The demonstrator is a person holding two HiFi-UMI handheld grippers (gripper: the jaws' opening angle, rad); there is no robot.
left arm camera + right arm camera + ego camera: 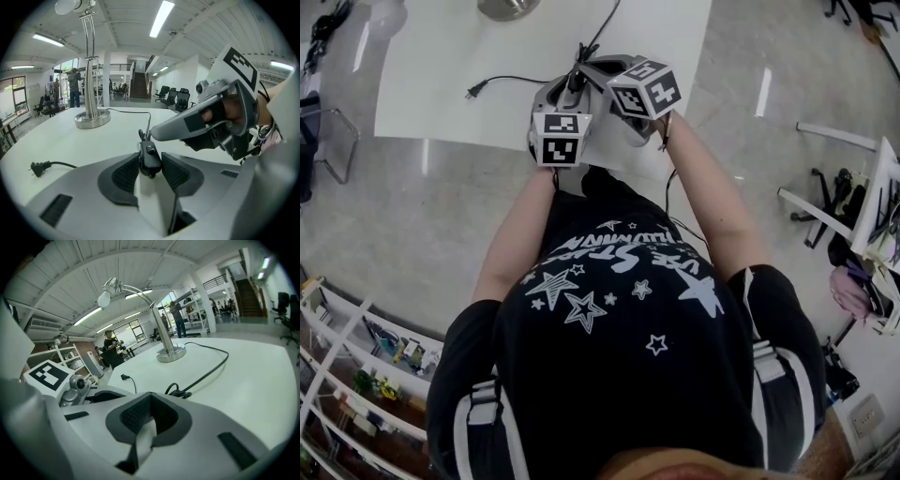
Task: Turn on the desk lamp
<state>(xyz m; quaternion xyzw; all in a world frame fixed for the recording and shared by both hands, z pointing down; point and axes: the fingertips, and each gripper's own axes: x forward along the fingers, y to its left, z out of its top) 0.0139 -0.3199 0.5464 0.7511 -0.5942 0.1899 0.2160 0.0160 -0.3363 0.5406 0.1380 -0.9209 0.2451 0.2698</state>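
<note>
The desk lamp stands at the table's far side on a round metal base (92, 119), with a curved chrome neck and a white bulb head (107, 296); I cannot tell if it glows. Its black cord (211, 367) runs to a small black inline switch (149, 158). My left gripper (150, 163) is shut on that switch, a pad against each side. My right gripper (144, 423) is shut with nothing in it, and its closed tip (158, 133) rests just above the switch. The cord's plug (40, 167) lies loose on the table to the left.
The white table (441, 84) carries only the lamp, cord and plug. Both grippers hover near its front edge. Shelves (356, 375) stand on the floor at lower left, and racks and a chair frame (862, 216) at right. People stand far off in the hall.
</note>
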